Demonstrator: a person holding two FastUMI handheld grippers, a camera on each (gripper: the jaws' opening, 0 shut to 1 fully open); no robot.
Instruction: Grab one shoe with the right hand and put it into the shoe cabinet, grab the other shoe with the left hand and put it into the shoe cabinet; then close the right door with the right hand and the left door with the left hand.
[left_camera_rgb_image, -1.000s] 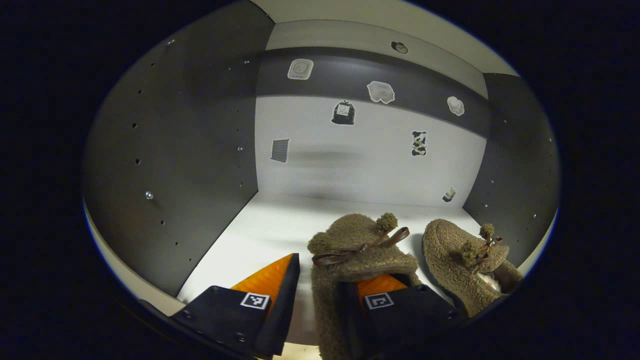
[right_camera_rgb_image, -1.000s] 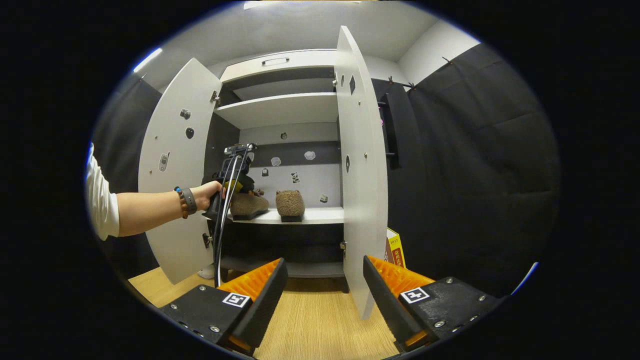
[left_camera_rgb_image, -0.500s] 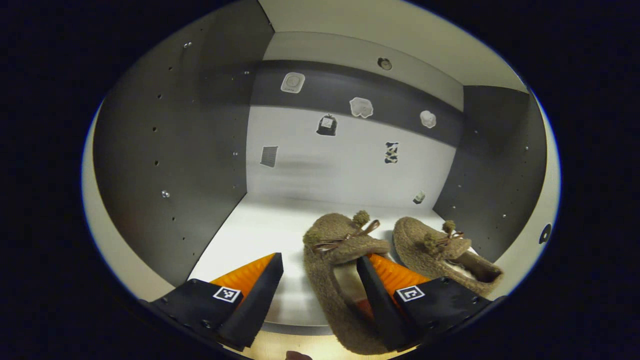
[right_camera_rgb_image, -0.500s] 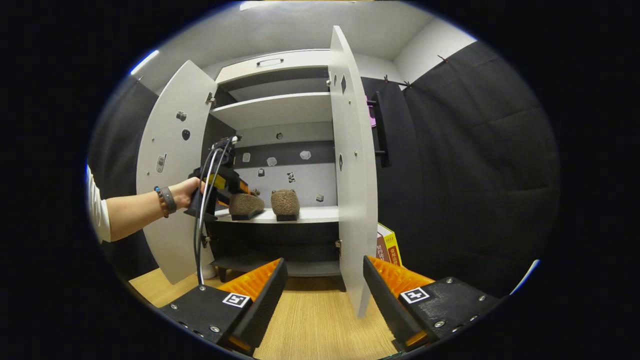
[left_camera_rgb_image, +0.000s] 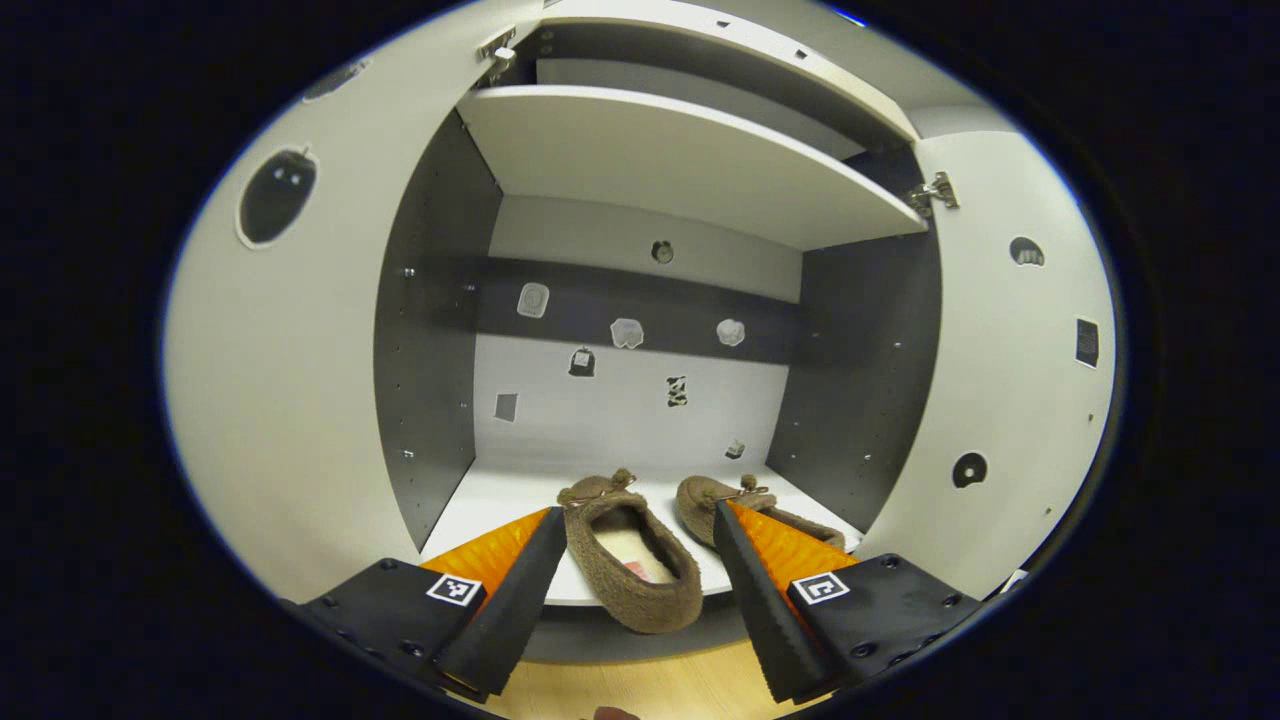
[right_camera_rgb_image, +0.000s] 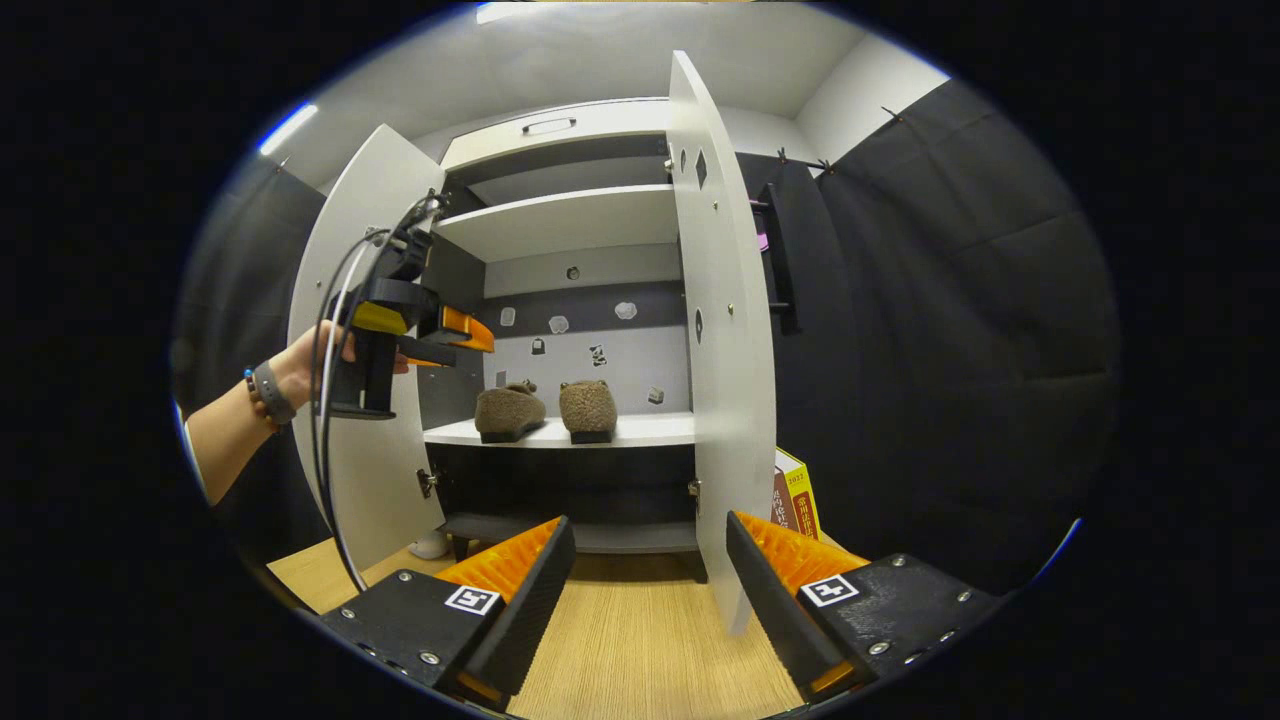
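Note:
Two brown fuzzy shoes stand side by side on the cabinet's middle shelf (left_camera_rgb_image: 520, 590): the left shoe (left_camera_rgb_image: 630, 560) (right_camera_rgb_image: 508, 410) and the right shoe (left_camera_rgb_image: 715, 497) (right_camera_rgb_image: 587, 407). My left gripper (left_camera_rgb_image: 630, 580) is open and empty, held back from the shelf edge; in the right gripper view the left gripper (right_camera_rgb_image: 455, 340) hangs in a hand up and left of the shoes. My right gripper (right_camera_rgb_image: 645, 580) stands open and empty over the wooden floor, well in front of the cabinet. The left door (right_camera_rgb_image: 340, 380) and right door (right_camera_rgb_image: 720, 330) both stand open.
A white upper shelf (right_camera_rgb_image: 560, 215) spans the cabinet above the shoes. Stickers dot the back wall (left_camera_rgb_image: 620, 400). A yellow and red box (right_camera_rgb_image: 795, 495) stands on the floor beside the right door. A person's forearm (right_camera_rgb_image: 235, 430) reaches in from the left.
My left gripper let go of the left shoe, drew back out of the cabinet and rose. The shoe stays on the shelf. The right gripper has barely moved.

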